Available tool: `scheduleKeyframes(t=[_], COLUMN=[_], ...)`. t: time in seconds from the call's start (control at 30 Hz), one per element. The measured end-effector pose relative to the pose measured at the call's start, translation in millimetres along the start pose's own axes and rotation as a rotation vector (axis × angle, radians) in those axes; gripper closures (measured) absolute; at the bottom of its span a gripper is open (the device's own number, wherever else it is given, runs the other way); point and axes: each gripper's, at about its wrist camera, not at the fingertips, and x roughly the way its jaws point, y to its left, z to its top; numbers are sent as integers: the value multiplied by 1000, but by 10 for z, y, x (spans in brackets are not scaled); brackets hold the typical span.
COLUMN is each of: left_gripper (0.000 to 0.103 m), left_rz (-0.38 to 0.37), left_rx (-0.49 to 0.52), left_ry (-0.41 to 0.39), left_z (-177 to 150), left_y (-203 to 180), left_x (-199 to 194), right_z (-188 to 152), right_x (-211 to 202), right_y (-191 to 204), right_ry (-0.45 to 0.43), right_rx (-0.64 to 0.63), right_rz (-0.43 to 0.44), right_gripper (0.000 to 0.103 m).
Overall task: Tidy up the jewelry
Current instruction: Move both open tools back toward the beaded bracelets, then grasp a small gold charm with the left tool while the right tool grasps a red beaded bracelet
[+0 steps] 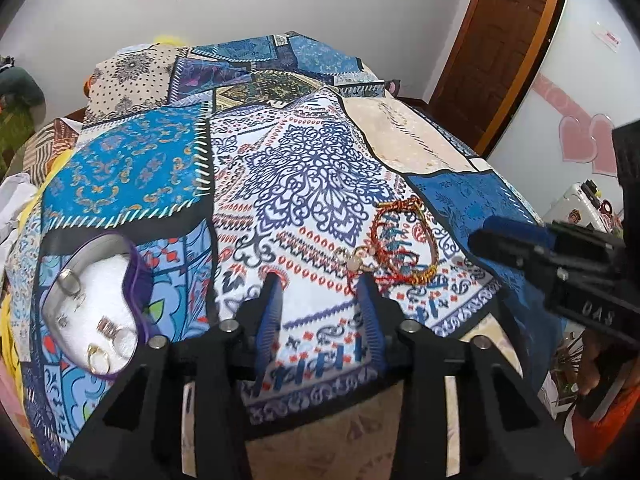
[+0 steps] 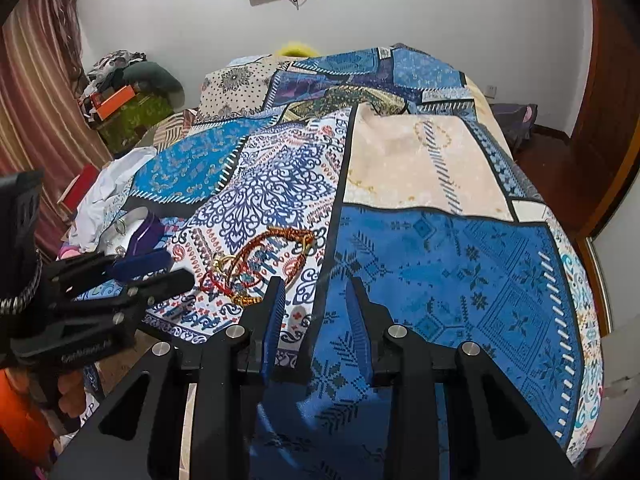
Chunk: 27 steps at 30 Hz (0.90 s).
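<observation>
From the left wrist camera, the left gripper (image 1: 320, 280) hangs over a patterned bedspread (image 1: 304, 168), its blue-padded jaws spread apart with nothing between them. Just beyond its right fingertip lies a tangle of red and gold bracelets (image 1: 396, 240), with small gold pieces at the near edge. To the left, apart from the tangle, sits an open jewelry box (image 1: 94, 300) with a white lining, holding rings (image 1: 98, 356). The right gripper (image 1: 500, 240) enters from the right edge; whether it is parted cannot be told here.

From the right wrist camera, the right gripper (image 2: 316, 284) is released, empty, above the bedspread (image 2: 440, 264). The bracelets (image 2: 256, 264) lie just left of its left fingertip. The left gripper (image 2: 160, 268) sits left, jaws apart, near the jewelry box (image 2: 140, 228).
</observation>
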Motion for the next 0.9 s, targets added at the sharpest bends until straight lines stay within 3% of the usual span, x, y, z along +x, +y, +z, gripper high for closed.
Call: scheduleKeyframes(t=[0.33,0.9], left_gripper=[90,95], left_rz=[-44,-47], left_rx=[25,23], left_ry=[13,-24], left_z=[104,49], left_y=[-137,-155], left_x=[174,58], right_z=[0,30], right_x=[79,168], right_y=[-4,1], right_ry=[12,23], right_rx=[-4,12], right_rz=[20,39], right_gripper=[74,74])
